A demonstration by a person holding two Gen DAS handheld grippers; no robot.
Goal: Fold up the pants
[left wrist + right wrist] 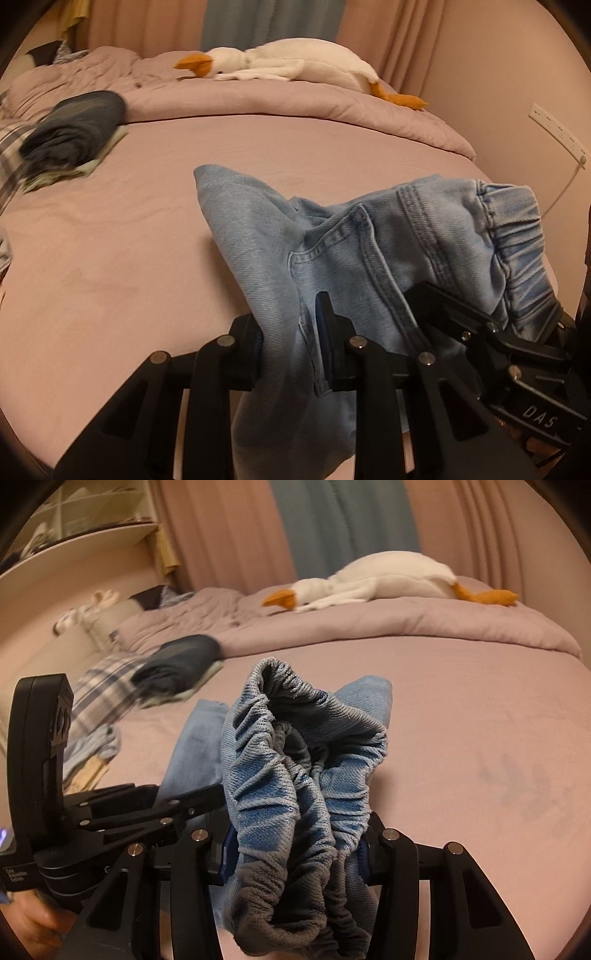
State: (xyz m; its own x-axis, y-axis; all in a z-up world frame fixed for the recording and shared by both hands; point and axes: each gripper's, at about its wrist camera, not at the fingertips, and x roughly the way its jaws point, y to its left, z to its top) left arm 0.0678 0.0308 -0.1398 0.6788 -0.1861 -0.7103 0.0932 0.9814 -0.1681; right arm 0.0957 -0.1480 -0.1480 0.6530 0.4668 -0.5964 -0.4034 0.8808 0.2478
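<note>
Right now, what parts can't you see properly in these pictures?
- Jeans legs: both views, cut off by the bottom edge behind the left gripper and right gripper.
- Dark folded clothes: both views, blurred.
- Shelf contents: right wrist view, too small and blurred.
- Person's hand: right wrist view, mostly hidden by the gripper.

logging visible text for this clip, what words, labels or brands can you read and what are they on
"DAS": white letters on the black body of the right tongs, seen from the left wrist view.
Small white print, about three lines, on the black body of the left tongs, seen from the right wrist view: too small and blurred to read.
Nothing readable on the pants or the bed.
</note>
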